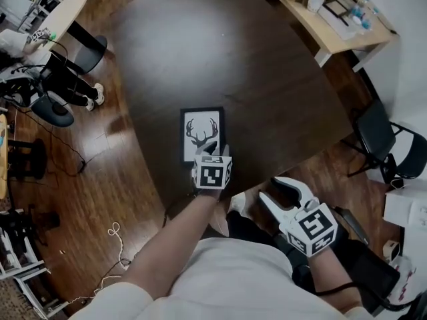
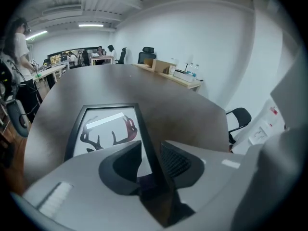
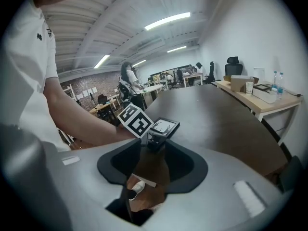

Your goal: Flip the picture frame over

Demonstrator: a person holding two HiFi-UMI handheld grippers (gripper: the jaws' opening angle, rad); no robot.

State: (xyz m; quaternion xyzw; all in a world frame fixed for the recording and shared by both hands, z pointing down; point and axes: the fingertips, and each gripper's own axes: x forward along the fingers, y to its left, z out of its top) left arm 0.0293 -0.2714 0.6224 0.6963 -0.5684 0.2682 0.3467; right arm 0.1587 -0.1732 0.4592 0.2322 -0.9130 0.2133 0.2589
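Observation:
A black picture frame [image 1: 202, 133] with a deer-antler print lies face up near the front edge of the dark table [image 1: 220, 52]. My left gripper [image 1: 214, 151] sits at the frame's near right corner. In the left gripper view its jaws stand close on either side of the frame's [image 2: 103, 129] right rail, and the left gripper [image 2: 151, 160] is shut on it. My right gripper [image 1: 277, 193] hangs off the table by the person's lap and is open. Only wood floor and a shoe show between the jaws of the right gripper [image 3: 153, 153].
The table's curved front edge runs just behind the left gripper. A black chair [image 1: 383, 139] stands at the right, a light wooden desk [image 1: 333, 25] with small items at the back right. Stools [image 1: 53, 109] and loose cables [image 1: 113, 235] are on the floor at the left.

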